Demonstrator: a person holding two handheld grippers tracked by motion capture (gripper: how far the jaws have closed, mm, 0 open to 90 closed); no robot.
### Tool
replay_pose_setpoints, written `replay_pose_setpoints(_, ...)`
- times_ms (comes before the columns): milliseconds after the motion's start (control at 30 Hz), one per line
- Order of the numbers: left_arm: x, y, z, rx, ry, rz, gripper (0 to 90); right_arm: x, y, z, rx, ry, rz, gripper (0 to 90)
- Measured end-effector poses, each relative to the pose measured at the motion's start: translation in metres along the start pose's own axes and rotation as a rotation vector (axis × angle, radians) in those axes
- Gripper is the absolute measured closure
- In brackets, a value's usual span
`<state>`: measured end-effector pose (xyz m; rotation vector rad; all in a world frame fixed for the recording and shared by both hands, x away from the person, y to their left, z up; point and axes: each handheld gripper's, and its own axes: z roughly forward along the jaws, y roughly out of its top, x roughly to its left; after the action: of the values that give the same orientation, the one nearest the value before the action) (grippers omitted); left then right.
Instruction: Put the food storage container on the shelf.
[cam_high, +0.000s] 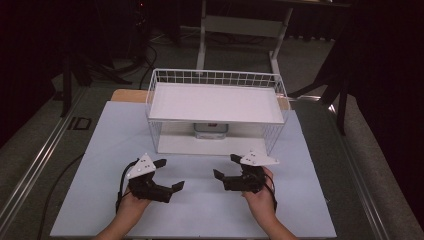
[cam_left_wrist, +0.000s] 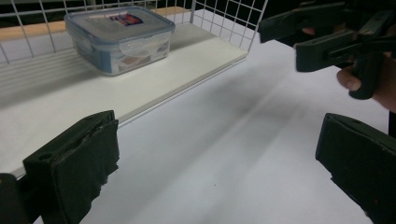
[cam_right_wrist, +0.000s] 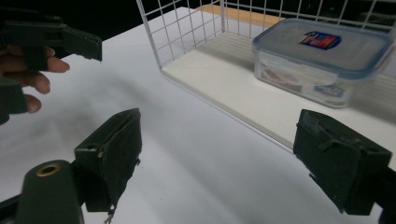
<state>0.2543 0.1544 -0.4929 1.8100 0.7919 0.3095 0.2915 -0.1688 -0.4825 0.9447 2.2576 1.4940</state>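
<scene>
A lidded plastic container is seen on the lower shelf of a white wire rack, under its upper board, well apart from both tools. The left hand-held gripper and the right hand-held gripper are held low over the white worktop, each with jaws spread and empty. A reach under the upper board could be spoiled by a knock against the wire sides, and the smooth lid might slip if it is pinched off-centre.

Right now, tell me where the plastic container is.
The plastic container sits on the lower shelf of the wire rack, centred, beyond both grippers.
</scene>
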Motion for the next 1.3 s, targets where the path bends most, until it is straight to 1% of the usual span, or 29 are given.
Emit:
replay_pose_setpoints(33, 0.000, 0.000, 0.000, 0.000, 0.000, 0.000, 0.5, 0.000, 0.000, 0.000, 0.000, 0.000, 0.000, 15.5)
replay_pose_setpoints(100, -0.001, 0.001, -0.006, -0.001, -0.001, 0.007, 0.5, 0.000, -0.001, -0.011, -0.013, 0.007, 0.000, 15.5)
replay_pose_setpoints(133, -0.001, 0.001, -0.006, -0.001, -0.001, 0.007, 0.5, 0.000, -0.001, -0.011, -0.013, 0.007, 0.000, 15.5)
replay_pose_setpoints(200, -0.001, 0.001, -0.010, -0.001, 0.002, 0.003, 0.5, -0.001, -0.002, -0.018, -0.015, 0.003, -0.002, 15.4)
replay_pose_setpoints(233, -0.001, 0.001, -0.012, -0.005, 0.000, 0.002, 0.5, -0.002, -0.004, -0.024, -0.017, 0.004, 0.003, 15.5)
replay_pose_setpoints(267, -0.001, 0.001, -0.014, 0.000, 0.001, 0.001, 0.5, -0.002, -0.004, -0.024, -0.017, 0.004, 0.003, 15.5)
replay_pose_setpoints(300, -0.001, 0.000, -0.017, 0.000, 0.002, 0.005, 0.5, -0.003, -0.005, -0.031, -0.019, 0.003, -0.002, 15.5)
replay_pose_setpoints(333, -0.001, 0.000, -0.017, 0.000, 0.002, 0.005, 0.5, -0.004, -0.006, -0.035, -0.022, 0.006, -0.004, 15.5)
replay_pose_setpoints(367, 0.000, -0.002, -0.021, 0.004, 0.002, -0.002, 0.5, -0.005, -0.007, -0.039, -0.020, 0.002, -0.002, 15.4)
replay_pose_setpoints(400, 0.000, -0.002, -0.021, 0.004, 0.002, -0.002, 0.5, -0.005, -0.007, -0.039, -0.020, 0.002, -0.002, 15.4)
replay_pose_setpoints(433, 0.000, -0.003, -0.023, 0.008, 0.003, -0.004, 0.5, -0.007, -0.009, -0.046, -0.023, 0.002, -0.001, 15.4)
replay_pose_setpoints(500, 0.001, -0.006, -0.030, 0.011, 0.009, -0.004, 0.5, -0.009, -0.011, -0.053, -0.020, -0.010, 0.003, 15.4)
replay_pose_setpoints(533, 0.001, -0.006, -0.030, 0.011, 0.009, -0.004, 0.5, -0.009, -0.011, -0.053, -0.020, -0.010, 0.003, 15.4)
replay_pose_setpoints(567, 0.001, -0.009, -0.034, 0.003, 0.006, -0.005, 0.5, -0.011, -0.014, -0.060, -0.034, -0.002, 0.017, 15.4)
replay_pose_setpoints(633, 0.002, -0.011, -0.036, 0.005, 0.008, -0.009, 0.5, -0.012, -0.015, -0.062, -0.030, -0.007, 0.009, 15.4)
replay_pose_setpoints(667, 0.002, -0.014, -0.038, 0.010, 0.012, -0.017, 0.5, -0.012, -0.018, -0.067, -0.021, -0.009, -0.016, 15.4)
replay_pose_setpoints(733, 0.002, -0.016, -0.040, 0.008, 0.011, -0.022, 0.5, -0.012, -0.020, -0.069, -0.020, -0.012, -0.025, 15.4)
replay_pose_setpoints(800, 0.002, -0.018, -0.042, 0.018, 0.016, -0.015, 0.5, -0.011, -0.023, -0.073, -0.014, -0.009, -0.020, 15.4)
replay_pose_setpoints(867, 0.002, -0.020, -0.045, 0.025, 0.015, -0.011, 0.5, -0.012, -0.026, -0.076, -0.007, 0.006, -0.016, 15.4)
replay_pose_setpoints(900, 0.002, -0.021, -0.047, 0.027, 0.016, -0.012, 0.5, -0.011, -0.029, -0.079, 0.013, 0.004, -0.031, 15.4)
replay_pose_setpoints(933, 0.002, -0.022, -0.048, 0.019, 0.012, -0.011, 0.5, -0.011, -0.029, -0.079, 0.013, 0.004, -0.031, 15.4)
replay_pose_setpoints(967, 0.002, -0.024, -0.050, 0.016, 0.011, -0.009, 0.5, -0.011, -0.030, -0.080, 0.006, 0.016, -0.030, 15.4)
replay_pose_setpoints(1000, 0.002, -0.026, -0.051, 0.027, 0.018, -0.001, 0.5, -0.011, -0.034, -0.082, 0.007, 0.011, -0.036, 15.4)
replay_pose_setpoints(1100, 0.003, -0.031, -0.052, 0.019, 0.017, -0.014, 0.5, -0.012, -0.037, -0.083, 0.016, 0.017, -0.036, 15.3)
replay_pose_setpoints(1133, 0.004, -0.032, -0.053, 0.017, 0.015, -0.013, 0.5, -0.013, -0.040, -0.084, 0.025, 0.012, -0.053, 15.3)
replay_pose_setpoints(1167, 0.004, -0.033, -0.053, 0.014, 0.017, -0.014, 0.5, -0.013, -0.040, -0.084, 0.025, 0.012, -0.053, 15.3)
replay_pose_setpoints(1233, 0.006, -0.036, -0.052, 0.018, 0.026, -0.015, 0.5, -0.017, -0.048, -0.084, 0.025, 0.009, -0.047, 15.4)
replay_pose_setpoints(1267, 0.008, -0.040, -0.051, 0.023, 0.038, -0.024, 0.5, -0.020, -0.050, -0.083, 0.025, 0.008, -0.040, 15.4)
replay_pose_setpoints(1300, 0.008, -0.040, -0.051, 0.023, 0.038, -0.024, 0.5, -0.020, -0.050, -0.083, 0.025, 0.008, -0.040, 15.4)
